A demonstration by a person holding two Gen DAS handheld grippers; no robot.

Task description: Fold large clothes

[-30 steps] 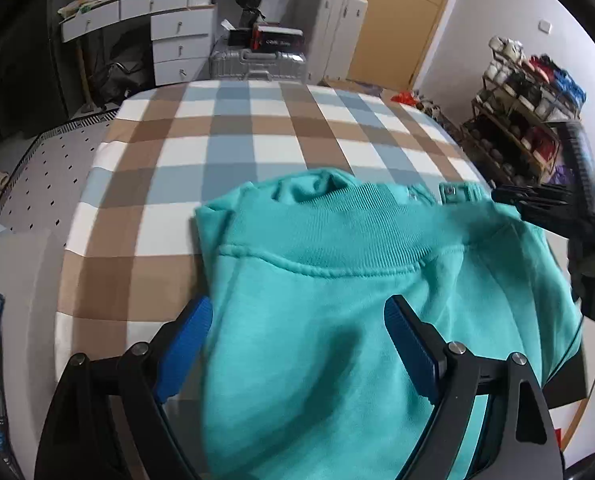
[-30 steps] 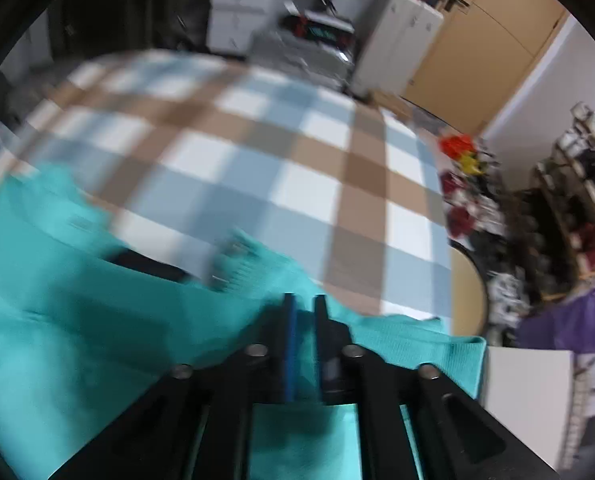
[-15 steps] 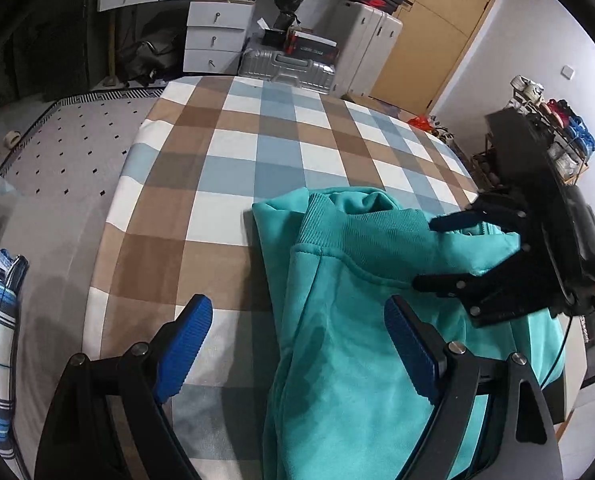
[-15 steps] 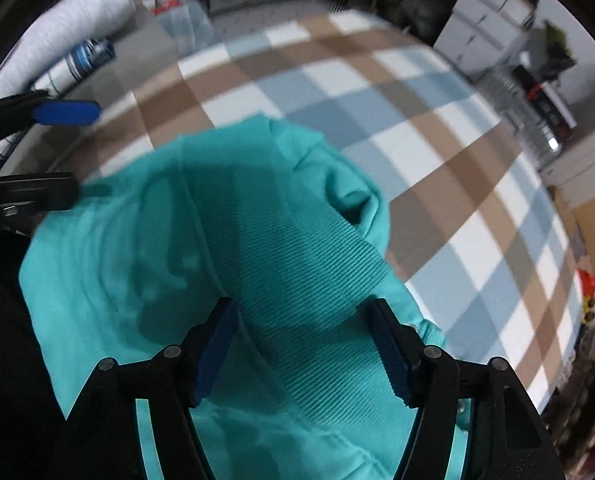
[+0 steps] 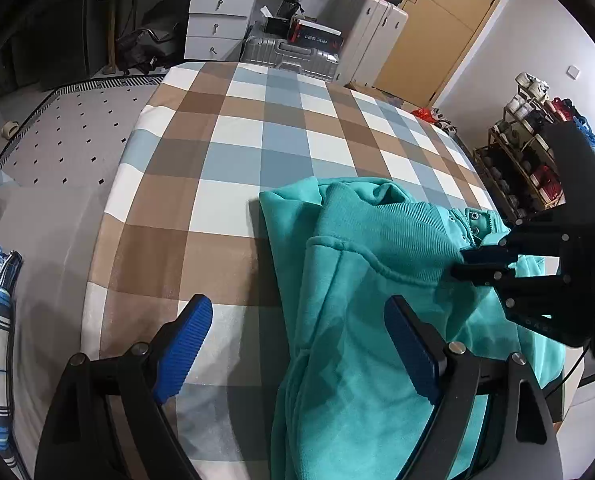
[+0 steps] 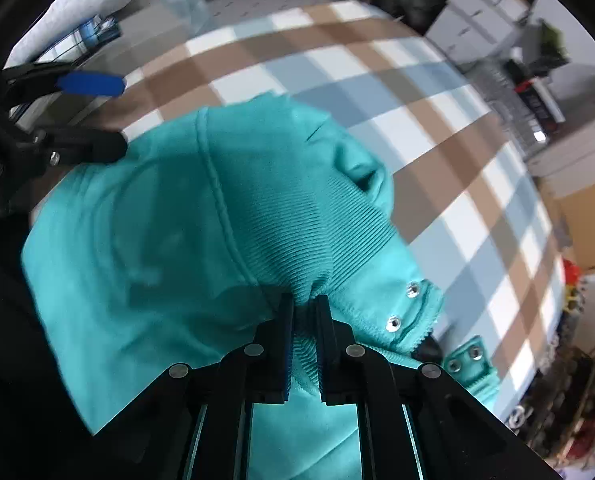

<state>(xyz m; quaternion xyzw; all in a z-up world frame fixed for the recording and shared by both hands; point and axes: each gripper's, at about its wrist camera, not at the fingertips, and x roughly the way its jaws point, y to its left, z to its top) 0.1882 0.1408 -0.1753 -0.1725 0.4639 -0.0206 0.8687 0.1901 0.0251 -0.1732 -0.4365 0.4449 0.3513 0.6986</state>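
Half a second ago the right gripper (image 6: pixel 304 308) stood wide over the ribbed hem; its jaws have just closed, pinching that hem. Left view: left gripper (image 5: pixel 297 344) spread wide, holding nothing, above the teal sweatshirt (image 5: pixel 357 320) on the checked bed (image 5: pixel 237 152).

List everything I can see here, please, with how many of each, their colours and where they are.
Sweatshirt: one, teal, bunched on the bed's near right part.
Bedspread: one, brown, blue and white checks, over the bed.
Suitcase: one, silver, beyond the bed's far end.
Drawer unit: one, white, against the far wall.
Shoe rack: one, right of the bed.
Left claw: black, blue pads, open.
Right claw: black, shut on the sweatshirt's ribbed band.
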